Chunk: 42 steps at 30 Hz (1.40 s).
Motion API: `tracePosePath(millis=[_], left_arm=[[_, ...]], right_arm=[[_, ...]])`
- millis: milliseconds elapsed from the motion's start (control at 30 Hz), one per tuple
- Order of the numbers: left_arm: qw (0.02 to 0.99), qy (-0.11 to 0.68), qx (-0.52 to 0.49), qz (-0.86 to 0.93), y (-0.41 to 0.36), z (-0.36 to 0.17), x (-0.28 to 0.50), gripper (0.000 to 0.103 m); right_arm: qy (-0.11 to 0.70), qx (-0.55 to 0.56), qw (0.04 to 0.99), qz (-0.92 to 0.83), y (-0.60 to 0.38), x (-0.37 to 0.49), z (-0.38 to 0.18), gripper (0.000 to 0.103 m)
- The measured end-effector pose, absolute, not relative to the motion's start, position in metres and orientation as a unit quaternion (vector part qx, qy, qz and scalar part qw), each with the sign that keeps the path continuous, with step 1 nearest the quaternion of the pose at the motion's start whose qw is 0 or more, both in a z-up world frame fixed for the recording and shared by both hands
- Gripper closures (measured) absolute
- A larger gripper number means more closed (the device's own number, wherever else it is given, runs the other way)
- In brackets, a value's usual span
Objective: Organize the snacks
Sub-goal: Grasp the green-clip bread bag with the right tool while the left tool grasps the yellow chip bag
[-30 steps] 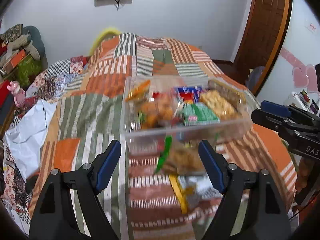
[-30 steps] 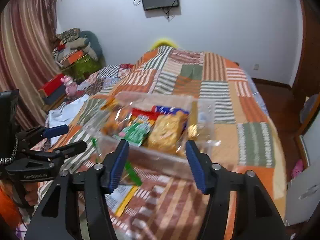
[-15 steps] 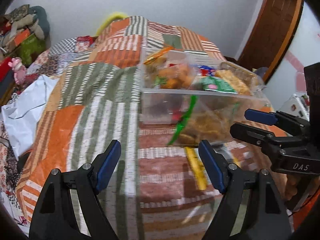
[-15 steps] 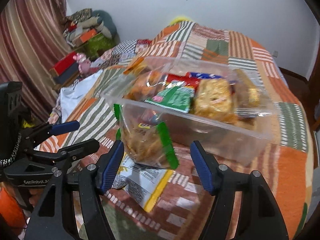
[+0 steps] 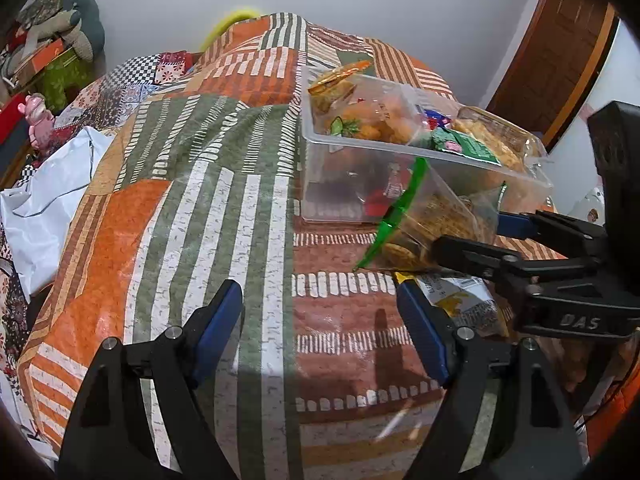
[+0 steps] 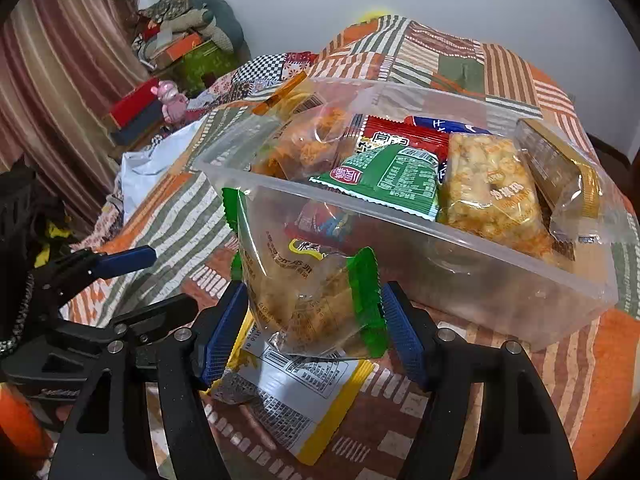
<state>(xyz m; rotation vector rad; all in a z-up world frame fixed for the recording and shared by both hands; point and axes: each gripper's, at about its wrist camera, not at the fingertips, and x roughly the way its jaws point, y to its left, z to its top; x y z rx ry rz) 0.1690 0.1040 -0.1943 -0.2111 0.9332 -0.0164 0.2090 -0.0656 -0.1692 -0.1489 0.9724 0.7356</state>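
Right gripper [image 6: 312,320] grasps green-edged snack bag [image 6: 304,280] by clear bin [image 6: 460,264]; left wrist view alone shows left gripper [image 5: 320,328] released, empty.

Lighting: even, bright indoor light; soft shadows on the patchwork striped bedspread [image 5: 224,216]. Glare on the clear plastic snack bin [image 6: 472,264]. Fisheye bending, dark vignette corners; focus sharp.
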Motion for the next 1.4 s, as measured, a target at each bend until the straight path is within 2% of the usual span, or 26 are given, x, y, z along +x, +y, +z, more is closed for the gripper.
tracePosePath(millis=[133, 400, 633, 1100, 1133, 1267, 1400], left_arm=[[0.889, 0.447, -0.1, -0.003, 0.101, -0.191, 0.165, 0.023], [0.886, 0.452, -0.101, -0.012, 0.085, -0.184, 0.16, 0.023], [0.88, 0.462, -0.104, -0.043, 0.056, -0.181, 0.165, 0.021], [0.864, 0.494, -0.087, -0.048, 0.006, -0.211, 0.191, 0.021], [0.865, 0.491, -0.09, -0.046, 0.006, -0.212, 0.191, 0.022], [0.87, 0.48, -0.106, -0.046, 0.009, -0.212, 0.192, 0.049], [0.872, 0.474, -0.114, -0.051, 0.016, -0.207, 0.188, 0.054]], right_arm=[[0.466, -0.078, 0.809, 0.35, -0.06, 0.214, -0.175, 0.036], [0.447, -0.062, 0.824, 0.343, -0.085, 0.206, -0.163, 0.054], [0.423, -0.034, 0.849, 0.313, -0.133, 0.191, -0.146, 0.054], [0.419, 0.006, 0.868, 0.268, -0.201, 0.173, -0.143, 0.054], [0.418, 0.007, 0.868, 0.269, -0.202, 0.172, -0.143, 0.054], [0.412, 0.01, 0.869, 0.272, -0.202, 0.17, -0.141, 0.054], [0.407, 0.01, 0.871, 0.276, -0.201, 0.17, -0.139, 0.054]])
